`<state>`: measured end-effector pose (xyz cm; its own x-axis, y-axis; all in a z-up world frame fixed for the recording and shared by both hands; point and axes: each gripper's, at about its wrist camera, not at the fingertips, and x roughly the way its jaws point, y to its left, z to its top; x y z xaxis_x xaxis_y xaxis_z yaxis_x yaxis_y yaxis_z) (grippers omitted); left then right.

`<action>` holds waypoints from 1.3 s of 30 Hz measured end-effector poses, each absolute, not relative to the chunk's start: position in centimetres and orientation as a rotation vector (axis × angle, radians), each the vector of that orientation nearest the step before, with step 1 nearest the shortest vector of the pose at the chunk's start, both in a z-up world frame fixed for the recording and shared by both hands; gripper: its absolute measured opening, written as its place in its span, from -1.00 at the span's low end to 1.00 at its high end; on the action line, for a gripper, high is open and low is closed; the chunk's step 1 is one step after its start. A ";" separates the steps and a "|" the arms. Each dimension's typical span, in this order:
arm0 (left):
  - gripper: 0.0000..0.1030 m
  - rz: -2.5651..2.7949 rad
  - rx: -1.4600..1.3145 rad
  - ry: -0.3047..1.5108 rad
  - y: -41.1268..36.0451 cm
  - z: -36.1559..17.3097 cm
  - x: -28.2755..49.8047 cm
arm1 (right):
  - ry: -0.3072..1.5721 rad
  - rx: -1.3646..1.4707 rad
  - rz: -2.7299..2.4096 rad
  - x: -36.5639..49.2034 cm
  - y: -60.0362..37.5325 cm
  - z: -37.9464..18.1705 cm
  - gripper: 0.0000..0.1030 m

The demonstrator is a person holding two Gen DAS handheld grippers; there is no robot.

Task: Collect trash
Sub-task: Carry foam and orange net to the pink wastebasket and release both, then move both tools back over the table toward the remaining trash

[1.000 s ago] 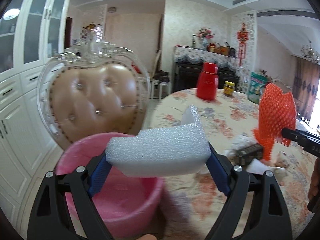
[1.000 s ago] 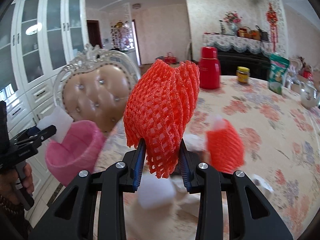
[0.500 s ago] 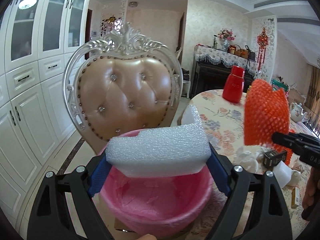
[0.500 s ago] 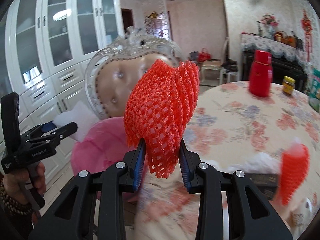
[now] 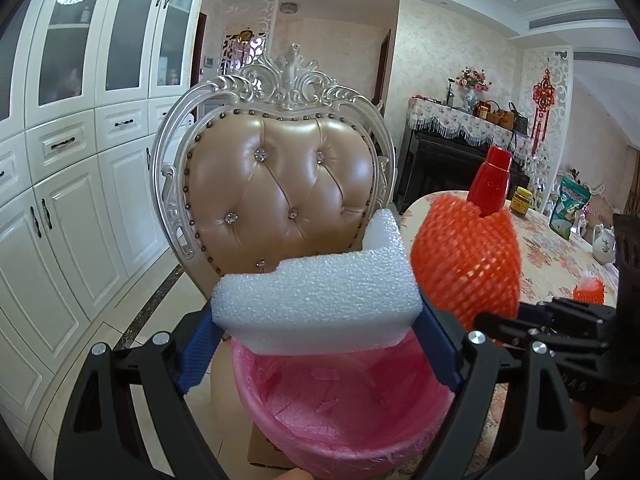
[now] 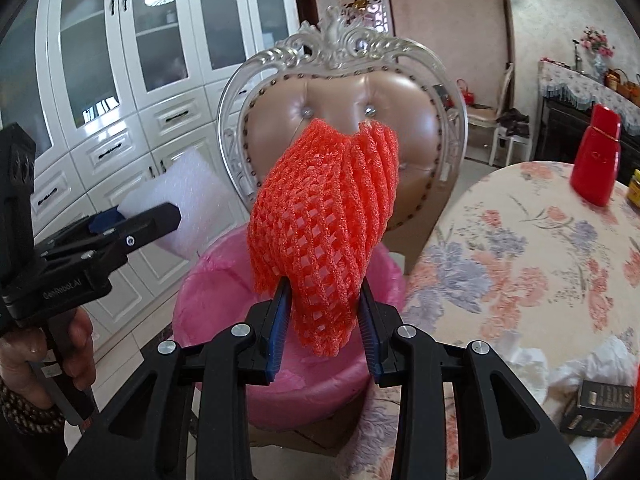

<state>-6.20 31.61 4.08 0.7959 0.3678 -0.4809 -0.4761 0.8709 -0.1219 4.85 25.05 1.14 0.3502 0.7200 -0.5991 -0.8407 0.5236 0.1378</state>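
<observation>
My left gripper (image 5: pixel 316 344) is shut on a white foam block (image 5: pixel 320 300) and holds it just above the near rim of a pink-lined bin (image 5: pixel 340 412). My right gripper (image 6: pixel 324 320) is shut on an orange foam net sleeve (image 6: pixel 324 216) and holds it over the same bin (image 6: pixel 224 280). The net sleeve also shows in the left wrist view (image 5: pixel 468 264), right of the foam block. The left gripper (image 6: pixel 132 232) with its foam block (image 6: pixel 180 200) shows at the left of the right wrist view.
An ornate padded chair (image 5: pixel 280 192) stands behind the bin. The round floral table (image 6: pixel 520 248) to the right holds a red bottle (image 6: pixel 596 160), white scraps (image 6: pixel 560 364), a small dark box (image 6: pixel 600 404) and another orange net (image 5: pixel 588 292). White cabinets (image 5: pixel 80 200) line the left wall.
Both grippers have swung left from the table to over the pink bin, each still holding its piece. The chair now fills the background.
</observation>
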 end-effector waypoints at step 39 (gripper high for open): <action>0.91 0.210 -0.207 0.511 20.4 2.1 -1.1 | 0.615 -0.111 0.701 5.4 8.3 0.7 0.46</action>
<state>-1.09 20.40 2.11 0.8516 0.1465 -0.5033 -0.2492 0.9578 -0.1429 5.43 8.31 0.67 0.5960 0.5709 -0.5647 -0.6341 0.7660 0.1052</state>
